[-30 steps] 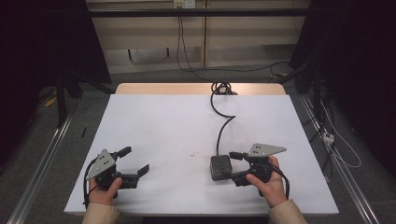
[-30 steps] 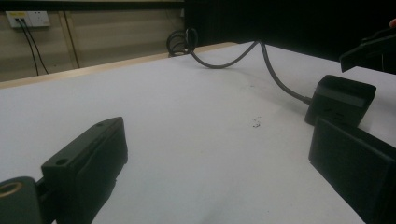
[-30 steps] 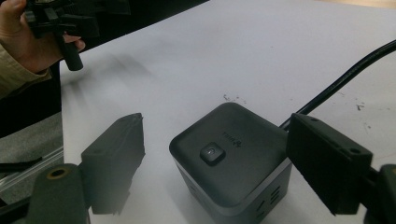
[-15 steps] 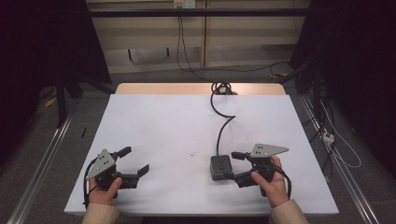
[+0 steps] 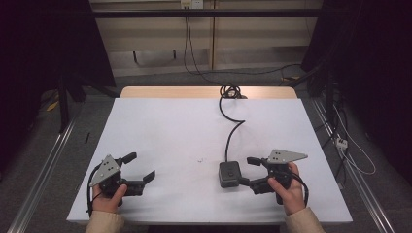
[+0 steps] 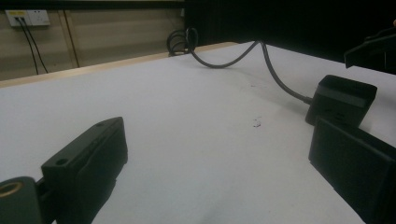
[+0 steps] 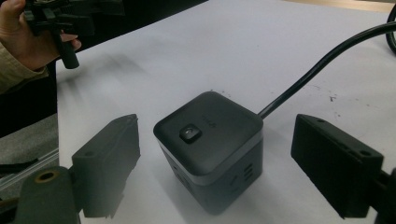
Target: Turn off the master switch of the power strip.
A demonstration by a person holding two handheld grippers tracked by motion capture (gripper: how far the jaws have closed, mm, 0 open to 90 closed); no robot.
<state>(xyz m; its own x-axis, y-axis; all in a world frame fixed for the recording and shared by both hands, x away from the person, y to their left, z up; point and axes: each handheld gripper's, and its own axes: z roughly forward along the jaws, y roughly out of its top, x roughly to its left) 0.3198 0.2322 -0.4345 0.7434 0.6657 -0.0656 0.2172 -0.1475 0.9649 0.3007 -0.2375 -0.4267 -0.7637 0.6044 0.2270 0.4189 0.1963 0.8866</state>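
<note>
Plainly, the work in hand is a grasp on the dark power cube (image 5: 229, 173), which sits on the white table (image 5: 170, 126) near the front edge, right of centre, with its grey cable (image 5: 232, 130) running away to a coil at the far edge; the right gripper (image 5: 248, 171) faces it from the right side, jaws apart and standing to either side of the cube's near end.

The main risk, as I judge it, is a skewed close; in the right gripper view the power cube (image 7: 210, 149) lies turned, one corner toward the camera, so the flat pads would meet edges rather than faces, and the cube could twist or squirt out ahead of the jaws; the stiff cable (image 7: 322, 60) adds to this, since it leaves from the far side and may drag or pivot the cube when it is lifted or shifted; a shallow grip at the near corner alone would likely slip.

The right gripper (image 7: 215, 163) stands wide, wider than the cube, and neither pad touches it; gaps show on both sides; it holds nothing.

The left gripper (image 5: 138, 167) rests at the table's front left, well apart from the cube; its jaws are also spread with only bare table between them, as the left gripper (image 6: 217, 158) view confirms.
</note>
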